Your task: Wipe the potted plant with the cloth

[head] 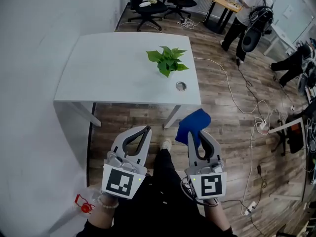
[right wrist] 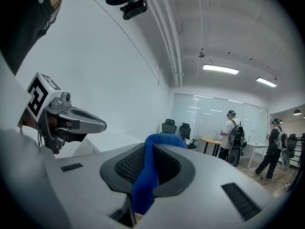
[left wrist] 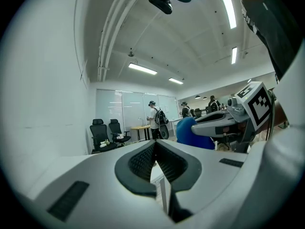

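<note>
The right gripper point(head: 201, 135) has its jaws clamped on a blue cloth point(head: 191, 125). The left gripper point(head: 145, 130) beside it has its jaws pressed together, empty. The potted plant point(head: 168, 60) stands towards the white surface's point(head: 108, 68) right edge, well apart from both.

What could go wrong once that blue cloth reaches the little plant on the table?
1. The cloth hangs loose from the right gripper, so it may snag the plant and tear its thin leaves.
2. The left gripper is shut and empty, short of the table. With nothing steadying the plant, a firm wipe could tip it.
3. A cable on the floor beside the table could trip the person.
</note>
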`<move>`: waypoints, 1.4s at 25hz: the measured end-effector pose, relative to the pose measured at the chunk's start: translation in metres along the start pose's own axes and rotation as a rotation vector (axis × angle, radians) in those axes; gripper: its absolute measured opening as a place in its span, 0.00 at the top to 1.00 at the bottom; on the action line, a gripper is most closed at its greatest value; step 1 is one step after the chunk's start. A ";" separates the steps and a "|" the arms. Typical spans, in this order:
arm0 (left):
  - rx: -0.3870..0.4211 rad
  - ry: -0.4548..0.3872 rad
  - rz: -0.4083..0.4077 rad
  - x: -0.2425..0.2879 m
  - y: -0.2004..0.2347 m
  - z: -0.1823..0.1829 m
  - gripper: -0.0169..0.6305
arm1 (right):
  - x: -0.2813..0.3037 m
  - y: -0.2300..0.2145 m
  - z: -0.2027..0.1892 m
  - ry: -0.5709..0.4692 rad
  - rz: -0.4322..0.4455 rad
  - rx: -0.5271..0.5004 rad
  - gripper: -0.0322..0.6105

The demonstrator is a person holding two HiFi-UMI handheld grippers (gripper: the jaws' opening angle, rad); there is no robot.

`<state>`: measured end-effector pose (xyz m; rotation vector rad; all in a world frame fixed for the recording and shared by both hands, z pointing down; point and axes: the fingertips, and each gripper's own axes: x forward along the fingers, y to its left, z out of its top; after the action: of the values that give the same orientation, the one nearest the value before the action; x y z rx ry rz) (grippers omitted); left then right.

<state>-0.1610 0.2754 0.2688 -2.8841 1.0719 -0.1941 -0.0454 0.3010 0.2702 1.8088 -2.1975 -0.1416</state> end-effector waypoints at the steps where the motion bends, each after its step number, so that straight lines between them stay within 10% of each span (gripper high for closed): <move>1: 0.001 0.004 0.005 0.004 0.002 0.000 0.95 | 0.005 -0.003 0.000 -0.002 0.004 -0.001 0.83; 35: -0.032 0.100 0.275 0.266 0.131 -0.012 0.95 | 0.271 -0.234 -0.035 -0.011 0.148 -0.022 0.83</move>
<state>-0.0470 0.0022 0.2937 -2.7387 1.4852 -0.3109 0.1395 -0.0073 0.2864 1.6296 -2.3180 -0.1439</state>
